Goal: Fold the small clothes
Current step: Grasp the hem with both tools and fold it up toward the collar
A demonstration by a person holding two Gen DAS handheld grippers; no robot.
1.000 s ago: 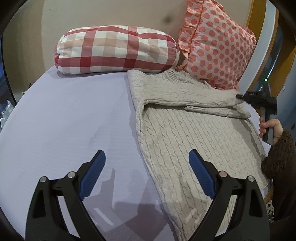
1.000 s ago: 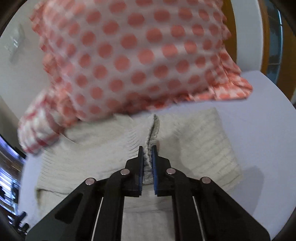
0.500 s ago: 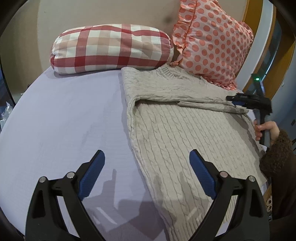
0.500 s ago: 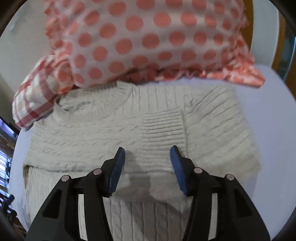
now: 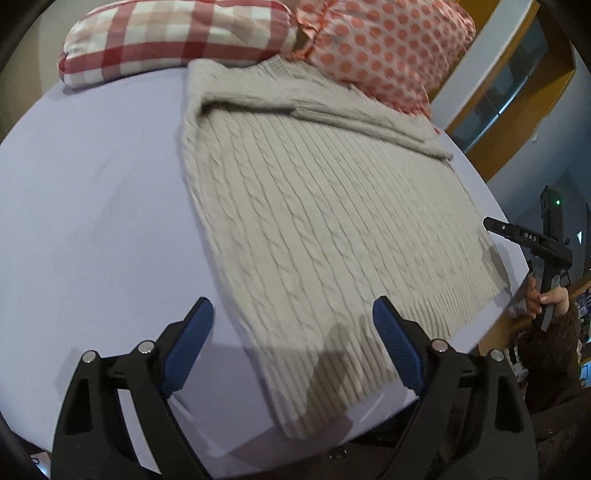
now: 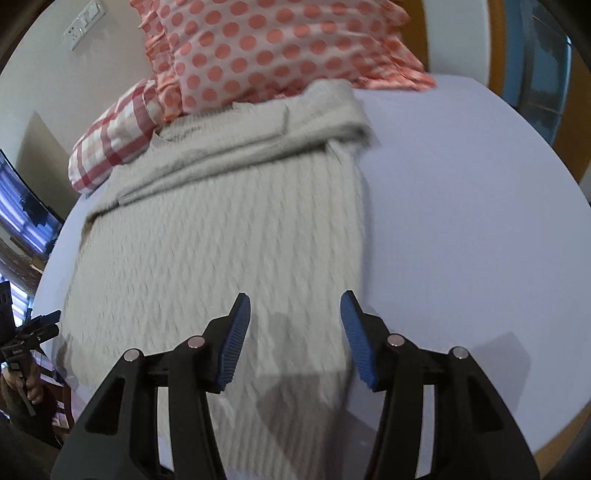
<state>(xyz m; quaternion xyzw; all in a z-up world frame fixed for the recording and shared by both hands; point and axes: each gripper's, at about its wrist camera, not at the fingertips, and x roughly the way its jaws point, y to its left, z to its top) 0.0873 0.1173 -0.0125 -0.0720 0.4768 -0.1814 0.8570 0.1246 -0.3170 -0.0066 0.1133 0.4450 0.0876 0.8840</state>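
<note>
A beige cable-knit sweater (image 5: 317,206) lies flat on the lilac bed, both sleeves folded across its chest near the collar. It also shows in the right wrist view (image 6: 221,236). My left gripper (image 5: 291,332) is open and empty, hovering over the sweater's near hem corner. My right gripper (image 6: 295,325) is open and empty, above the hem at the sweater's other side; it shows in the left wrist view (image 5: 524,236) at the bed's right edge. The left gripper shows small in the right wrist view (image 6: 33,328).
A red-checked pillow (image 5: 173,33) and a pink polka-dot pillow (image 5: 384,48) lie at the head of the bed, against the sweater's collar. The lilac sheet (image 5: 85,206) spreads to the left. The bed's near edge (image 5: 369,424) lies just under my left gripper.
My right gripper let go of the folded sleeve, opened, and drew back from the collar down to the hem side. My left gripper moved toward the sweater's bottom hem.
</note>
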